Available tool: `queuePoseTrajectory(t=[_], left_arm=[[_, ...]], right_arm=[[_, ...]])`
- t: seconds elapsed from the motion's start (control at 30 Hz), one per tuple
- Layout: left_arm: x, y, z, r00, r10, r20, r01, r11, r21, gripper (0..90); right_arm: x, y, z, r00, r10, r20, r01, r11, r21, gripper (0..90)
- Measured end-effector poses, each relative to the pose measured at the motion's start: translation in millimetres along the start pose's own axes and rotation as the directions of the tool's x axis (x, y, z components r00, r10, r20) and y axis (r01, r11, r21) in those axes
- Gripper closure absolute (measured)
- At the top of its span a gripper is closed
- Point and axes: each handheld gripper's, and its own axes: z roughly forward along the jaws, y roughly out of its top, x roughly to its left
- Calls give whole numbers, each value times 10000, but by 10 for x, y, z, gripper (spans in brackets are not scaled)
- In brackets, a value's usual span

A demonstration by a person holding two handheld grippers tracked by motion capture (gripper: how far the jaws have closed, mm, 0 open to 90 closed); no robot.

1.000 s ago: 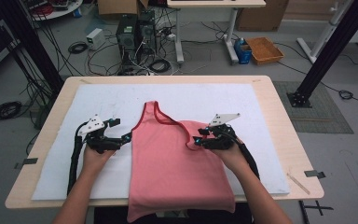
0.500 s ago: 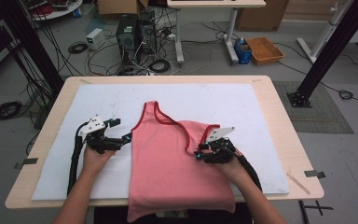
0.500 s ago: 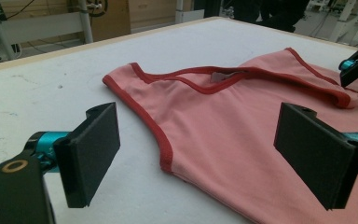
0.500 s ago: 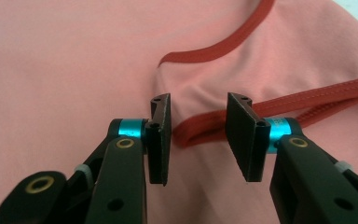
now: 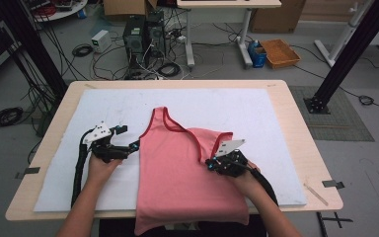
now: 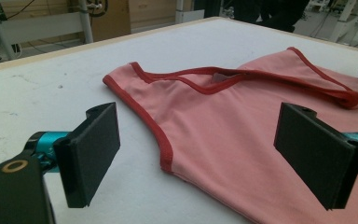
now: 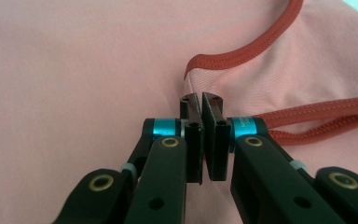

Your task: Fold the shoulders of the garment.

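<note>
Since a sec ago our right gripper (image 5: 212, 163) has slid down and toward us along the right side of the pink tank top (image 5: 182, 173), and its jaws have just been closing. In the right gripper view they're pressed nearly together at the red-trimmed armhole; we think a thin fold of fabric is pinched between the pads, but the cloth itself is hard to make out in the slit. Our left gripper (image 5: 132, 146) hasn't shifted: it sits just off the top's left edge, jaws spread wide w/ nothing between them, the red hem lying ahead of them in the left gripper view.

Nearest us, the top's bottom hem hangs over the table's front edge and is cut off by the frame. Mid-table the top lies flat on the white mat (image 5: 256, 113), right strap folded inward across the chest, left strap pointing away. Beyond the table (image 5: 296, 118): floor w/ cables, computer towers, an orange tray.

Risks, as we judge them: the right grip may hold just one layer or only the trim, so a pull could slip off or drag the whole top askew. Left gripper is holding nothing, so nothing anchors that side. The overhanging hem could also tug the garment off the mat.
</note>
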Motion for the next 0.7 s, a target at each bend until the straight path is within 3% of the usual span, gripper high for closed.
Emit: queuePoseTrajectory(t=[0.23, 0.3, 0.33, 0.37, 0.4, 0.47, 0.5, 0.57, 0.6, 0.63, 0.7], left_arm=[[5, 0, -4, 10000, -79, -26, 79, 10000, -7, 143], [11, -1, -5, 9999, -106, -12, 106, 9999, -18, 143], [11, -1, -5, 9999, -134, -11, 134, 9999, -26, 143], [11, -1, -5, 9999, -135, -3, 135, 9999, -26, 143], [11, -1, -5, 9999, -135, -3, 135, 9999, -26, 143], [12, -1, -6, 9999, -133, -5, 133, 9999, -27, 143], [12, -1, -6, 9999, -133, -5, 133, 9999, -27, 143], [7, -1, -3, 10000, -87, -21, 87, 10000, -22, 143], [6, 0, -4, 10000, -37, -24, 37, 10000, 5, 143], [6, 0, -3, 10000, -68, -40, 67, 10000, -11, 143], [14, -1, -6, 9999, -124, -47, 124, 9999, -26, 143]], right_arm=[[-12, -46, 9, 9995, 296, -124, -297, 9995, -45, 824], [-24, -39, -5, 9972, 667, -336, -676, 9974, -268, 602], [-24, -39, -5, 9972, 667, -336, -676, 9974, -268, 602], [-57, -33, -51, 9952, 974, -92, -978, 9933, -609, 441], [-57, -33, -51, 9952, 974, -92, -978, 9933, -609, 441], [-166, -51, -173, 9879, 1538, 188, -1504, 9809, -1232, 352], [-166, -51, -173, 9879, 1538, 188, -1504, 9809, -1232, 352], [-265, -84, -269, 9786, 2018, 392, -1929, 9672, -1652, 315], [-321, -109, -316, 9724, 2282, 488, -2152, 9578, -1906, 302], [-440, -174, -403, 9583, 2783, 656, -2570, 9390, -2286, 286], [-552, -241, -461, 9426, 3215, 897, -2934, 9262, -2367, 268]])
